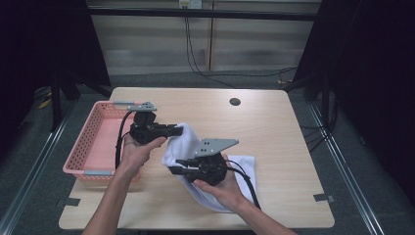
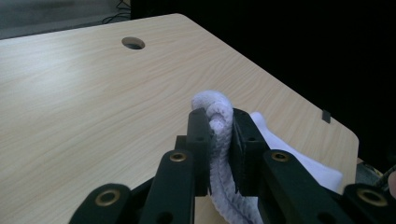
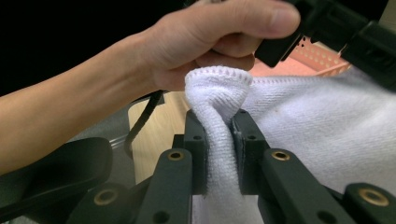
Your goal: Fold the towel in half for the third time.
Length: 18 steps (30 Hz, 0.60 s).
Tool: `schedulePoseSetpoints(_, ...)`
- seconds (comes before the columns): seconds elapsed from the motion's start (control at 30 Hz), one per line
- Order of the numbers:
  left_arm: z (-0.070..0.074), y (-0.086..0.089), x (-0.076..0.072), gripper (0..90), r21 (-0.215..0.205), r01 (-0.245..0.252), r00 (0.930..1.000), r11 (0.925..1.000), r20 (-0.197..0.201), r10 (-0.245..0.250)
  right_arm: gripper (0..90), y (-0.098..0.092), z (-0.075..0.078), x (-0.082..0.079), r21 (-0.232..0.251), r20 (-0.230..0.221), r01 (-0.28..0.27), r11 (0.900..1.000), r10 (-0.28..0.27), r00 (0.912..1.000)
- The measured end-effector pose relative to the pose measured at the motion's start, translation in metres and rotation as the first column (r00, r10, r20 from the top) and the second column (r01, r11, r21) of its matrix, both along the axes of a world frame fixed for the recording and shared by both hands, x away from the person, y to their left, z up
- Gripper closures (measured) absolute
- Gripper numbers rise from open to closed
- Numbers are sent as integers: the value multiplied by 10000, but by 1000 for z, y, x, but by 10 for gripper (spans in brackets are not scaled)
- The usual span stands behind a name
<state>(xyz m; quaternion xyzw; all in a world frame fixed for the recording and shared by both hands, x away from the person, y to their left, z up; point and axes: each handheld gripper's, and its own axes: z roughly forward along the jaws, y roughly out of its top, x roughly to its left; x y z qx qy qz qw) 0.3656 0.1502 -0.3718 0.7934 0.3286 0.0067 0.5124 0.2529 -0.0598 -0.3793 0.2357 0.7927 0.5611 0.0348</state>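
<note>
A white towel (image 1: 188, 142) hangs between both grippers above the wooden table (image 1: 274, 132), its lower part still lying on the tabletop. My left gripper (image 1: 177, 130) is shut on one bunched edge of the towel (image 2: 218, 116), with the cloth pinched between the pads. My right gripper (image 1: 175, 170) is shut on another hemmed corner of the towel (image 3: 219, 100), squeezed into a fold between its jaws. In the right gripper view the person's left hand (image 3: 205, 37) sits just beyond that corner.
A pink plastic basket (image 1: 95, 142) stands at the table's left edge, close beside the left hand. A round cable hole (image 1: 235, 102) lies toward the far side of the table. Black tape marks (image 1: 323, 198) sit near the front corners.
</note>
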Motion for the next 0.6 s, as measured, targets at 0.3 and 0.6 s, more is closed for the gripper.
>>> schedulePoseSetpoints(0.3,-23,-33,8,792,267,190,9993,9995,-314,-182,783,-36,-25,0,256,-669,620,9977,-602,9959)
schedulePoseSetpoints(0.6,-29,-89,9,788,335,929,9952,9951,-340,-918,763,-80,-32,-18,365,-646,1654,9855,-1629,9845)
